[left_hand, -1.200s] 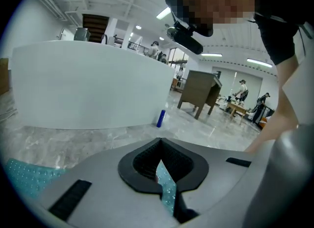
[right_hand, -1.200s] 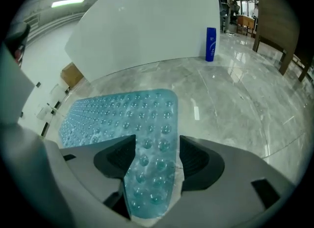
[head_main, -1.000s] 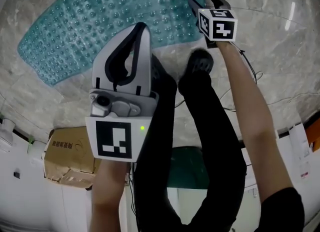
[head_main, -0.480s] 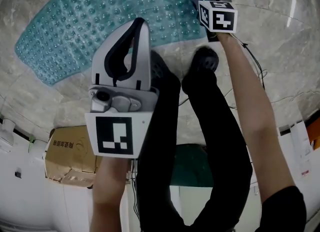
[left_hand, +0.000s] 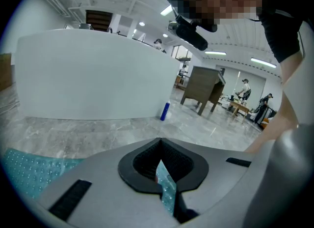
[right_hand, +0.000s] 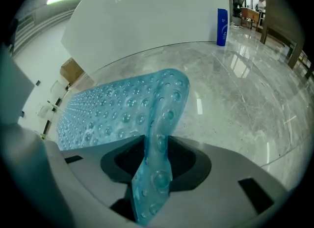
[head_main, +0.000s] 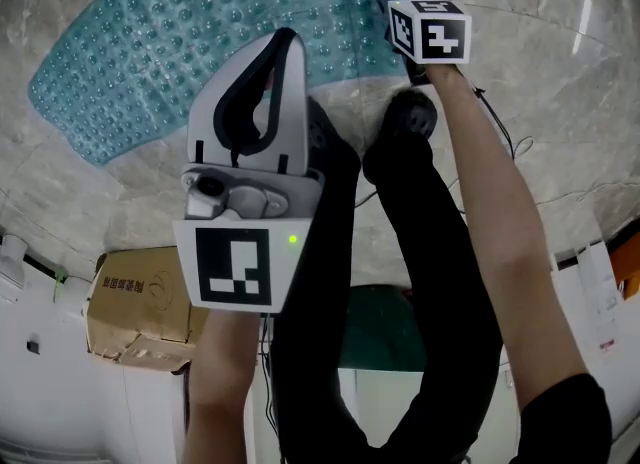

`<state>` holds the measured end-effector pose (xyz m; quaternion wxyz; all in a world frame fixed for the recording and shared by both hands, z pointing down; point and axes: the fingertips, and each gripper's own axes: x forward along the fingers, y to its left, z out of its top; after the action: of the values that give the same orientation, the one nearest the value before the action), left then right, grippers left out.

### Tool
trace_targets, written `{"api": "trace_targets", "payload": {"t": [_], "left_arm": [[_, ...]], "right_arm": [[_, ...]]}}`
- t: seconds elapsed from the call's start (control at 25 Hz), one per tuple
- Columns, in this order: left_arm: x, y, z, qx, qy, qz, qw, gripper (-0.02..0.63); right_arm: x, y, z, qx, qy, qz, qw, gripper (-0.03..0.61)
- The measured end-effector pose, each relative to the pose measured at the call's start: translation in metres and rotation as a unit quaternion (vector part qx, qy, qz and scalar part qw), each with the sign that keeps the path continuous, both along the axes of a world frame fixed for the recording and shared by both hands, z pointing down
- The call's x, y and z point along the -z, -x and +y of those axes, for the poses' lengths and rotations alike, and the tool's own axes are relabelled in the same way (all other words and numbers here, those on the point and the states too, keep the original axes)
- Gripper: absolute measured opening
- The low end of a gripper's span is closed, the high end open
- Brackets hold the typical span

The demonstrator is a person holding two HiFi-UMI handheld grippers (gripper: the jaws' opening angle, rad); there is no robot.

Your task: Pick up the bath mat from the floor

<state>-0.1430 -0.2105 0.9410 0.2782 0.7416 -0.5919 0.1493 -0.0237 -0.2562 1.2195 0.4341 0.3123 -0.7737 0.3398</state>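
Gripping the mat (head_main: 170, 42) edge, upper right, in the right tool (right_hand: 156, 164), jaws just closing; squeezing firmly before lifting, guarding against slipping. Holding left tool (head_main: 283, 40) shut, empty, mid-frame.

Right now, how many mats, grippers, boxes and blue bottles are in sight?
Mat: 1
Grippers: 2, the left gripper and the right gripper, whose jaws have just been closing with the mat's edge between them
Box: 1
Blue bottle: 1
Total: 5
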Motion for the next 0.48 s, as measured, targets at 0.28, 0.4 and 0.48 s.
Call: {"api": "trace_targets", "payload": {"t": [0.28, 0.4, 0.48], "left_arm": [[0.036, 0.003, 0.002, 0.023, -0.001, -0.001, 0.9997, 0.012], [0.065, 0.006, 0.001, 0.038, -0.003, 0.000, 0.9993, 0.011], [0.087, 0.007, -0.001, 0.047, -0.009, 0.001, 0.9989, 0.012]], "right_arm": [[0.051, 0.014, 0.011, 0.026, -0.008, -0.025, 0.999, 0.087], [0.089, 0.025, 0.019, 0.039, -0.008, -0.037, 0.998, 0.049], [0.117, 0.032, 0.022, 0.044, -0.006, -0.048, 0.998, 0.044]]}}
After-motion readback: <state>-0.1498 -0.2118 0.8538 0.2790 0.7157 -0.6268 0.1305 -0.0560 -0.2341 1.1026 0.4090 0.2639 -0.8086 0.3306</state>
